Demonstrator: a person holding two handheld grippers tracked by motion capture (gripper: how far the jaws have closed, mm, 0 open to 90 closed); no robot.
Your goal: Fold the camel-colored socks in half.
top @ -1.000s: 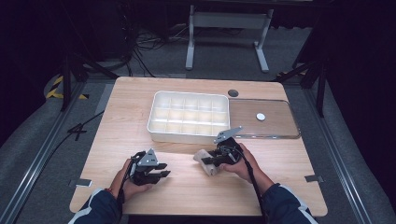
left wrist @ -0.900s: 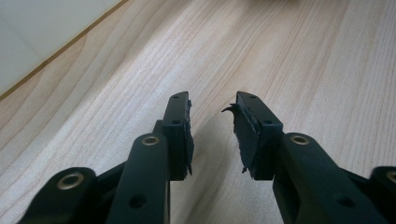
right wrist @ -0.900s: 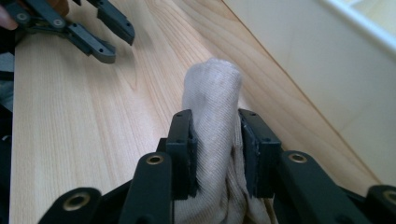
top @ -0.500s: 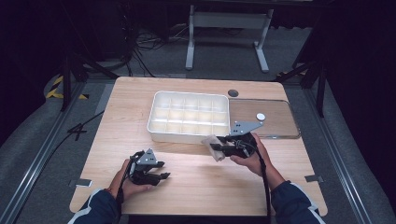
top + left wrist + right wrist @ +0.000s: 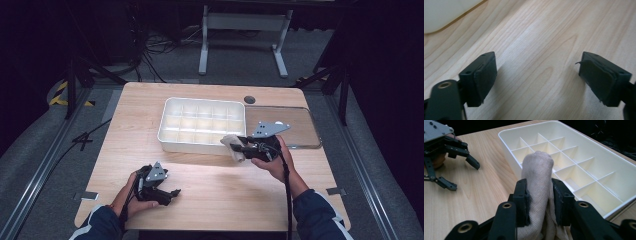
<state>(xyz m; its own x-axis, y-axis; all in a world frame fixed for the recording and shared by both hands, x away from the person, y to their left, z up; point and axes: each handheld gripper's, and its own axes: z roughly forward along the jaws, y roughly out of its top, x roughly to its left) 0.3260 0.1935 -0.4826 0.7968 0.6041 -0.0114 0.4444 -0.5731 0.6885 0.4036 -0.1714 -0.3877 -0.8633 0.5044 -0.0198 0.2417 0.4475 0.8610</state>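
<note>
While clamped by the right gripper [image 5: 539, 202], beige ribbed rolled cloth [image 5: 537, 170], left gripper [image 5: 537, 80] spread empty

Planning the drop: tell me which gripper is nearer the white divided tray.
Right. The right gripper holds a beige sock at the white divided tray's front edge; the left gripper sits farther back.

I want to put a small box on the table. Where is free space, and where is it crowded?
Bare wood lies left of the white tray, and between the tray's front wall and the left gripper. It is crowded at the tray's right front corner, where the right gripper holds a rolled cloth beside the clear lid.
</note>
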